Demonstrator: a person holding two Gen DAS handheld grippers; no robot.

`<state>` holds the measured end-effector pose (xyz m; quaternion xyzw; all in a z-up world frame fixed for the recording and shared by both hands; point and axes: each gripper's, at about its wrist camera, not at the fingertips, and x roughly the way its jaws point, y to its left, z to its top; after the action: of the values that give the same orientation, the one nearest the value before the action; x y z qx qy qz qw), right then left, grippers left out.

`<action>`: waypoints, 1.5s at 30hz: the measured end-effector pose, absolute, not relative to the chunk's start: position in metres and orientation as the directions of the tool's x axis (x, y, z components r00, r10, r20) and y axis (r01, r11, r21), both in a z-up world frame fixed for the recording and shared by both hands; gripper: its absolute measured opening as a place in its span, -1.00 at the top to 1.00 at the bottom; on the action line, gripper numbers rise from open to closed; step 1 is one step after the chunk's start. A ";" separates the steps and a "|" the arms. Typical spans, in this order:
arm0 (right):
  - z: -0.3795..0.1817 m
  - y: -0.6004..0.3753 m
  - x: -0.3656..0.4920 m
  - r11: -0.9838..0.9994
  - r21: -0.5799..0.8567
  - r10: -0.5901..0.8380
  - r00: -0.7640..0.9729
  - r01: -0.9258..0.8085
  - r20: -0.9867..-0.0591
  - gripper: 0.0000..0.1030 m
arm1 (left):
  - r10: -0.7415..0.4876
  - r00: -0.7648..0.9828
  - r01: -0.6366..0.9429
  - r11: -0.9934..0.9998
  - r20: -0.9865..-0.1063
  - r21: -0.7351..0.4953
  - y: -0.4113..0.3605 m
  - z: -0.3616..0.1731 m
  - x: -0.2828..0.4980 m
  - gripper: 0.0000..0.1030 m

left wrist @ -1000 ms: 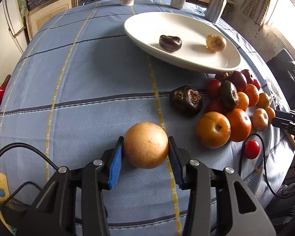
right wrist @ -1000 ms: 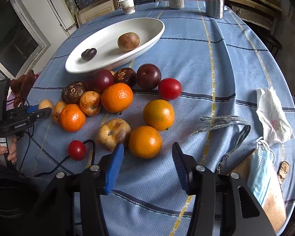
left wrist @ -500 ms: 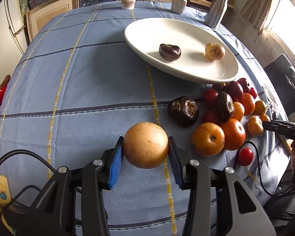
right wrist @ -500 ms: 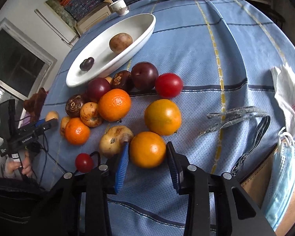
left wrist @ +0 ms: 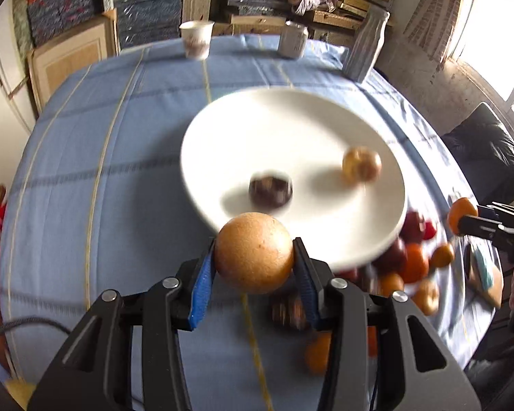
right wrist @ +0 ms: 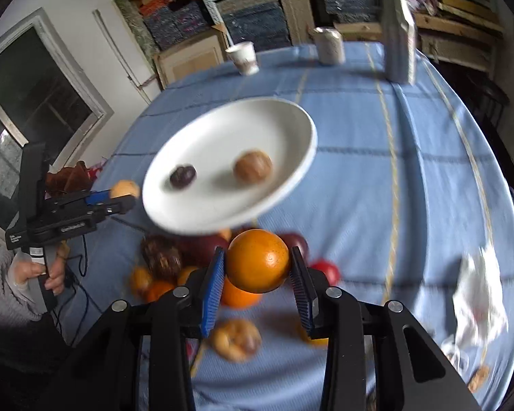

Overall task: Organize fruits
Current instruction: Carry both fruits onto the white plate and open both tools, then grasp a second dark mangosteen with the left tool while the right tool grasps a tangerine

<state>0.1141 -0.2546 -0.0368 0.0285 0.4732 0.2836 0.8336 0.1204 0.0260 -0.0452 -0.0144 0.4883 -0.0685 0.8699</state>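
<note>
Above the plate (left wrist: 222, 130) rim, both claws grip fruit.

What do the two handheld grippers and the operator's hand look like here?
Both the left gripper and right gripper have black angular frames with silver screws and ribbed blue pads. A bare hand in a grey knit sleeve holds a black handle with white lettering; a dark cable trails.

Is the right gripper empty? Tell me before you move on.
No, the right gripper is shut on an orange, held between its fingers above the fruit pile.
</note>
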 end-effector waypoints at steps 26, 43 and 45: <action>-0.043 -0.212 0.155 0.820 0.293 0.500 0.366 -0.492 -0.785 -0.02 | -0.122 0.526 0.052 0.992 -0.842 -0.111 0.040 -0.048 0.174 -0.19; -0.044 -0.289 0.094 0.887 0.322 0.443 0.413 -0.330 -0.796 -0.13 | -0.160 0.407 0.142 0.984 -0.900 -0.111 0.011 -0.091 0.087 -0.19; -0.042 -0.291 0.089 0.890 0.314 0.436 0.421 -0.330 -0.795 -0.14 | -0.168 0.399 0.150 0.982 -0.902 -0.116 0.009 -0.095 0.090 -0.19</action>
<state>0.0894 -0.2913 -0.0418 0.0546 0.4874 0.2277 0.8412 0.0895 0.0094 -0.0945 -0.0081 0.5401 -0.0952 0.8362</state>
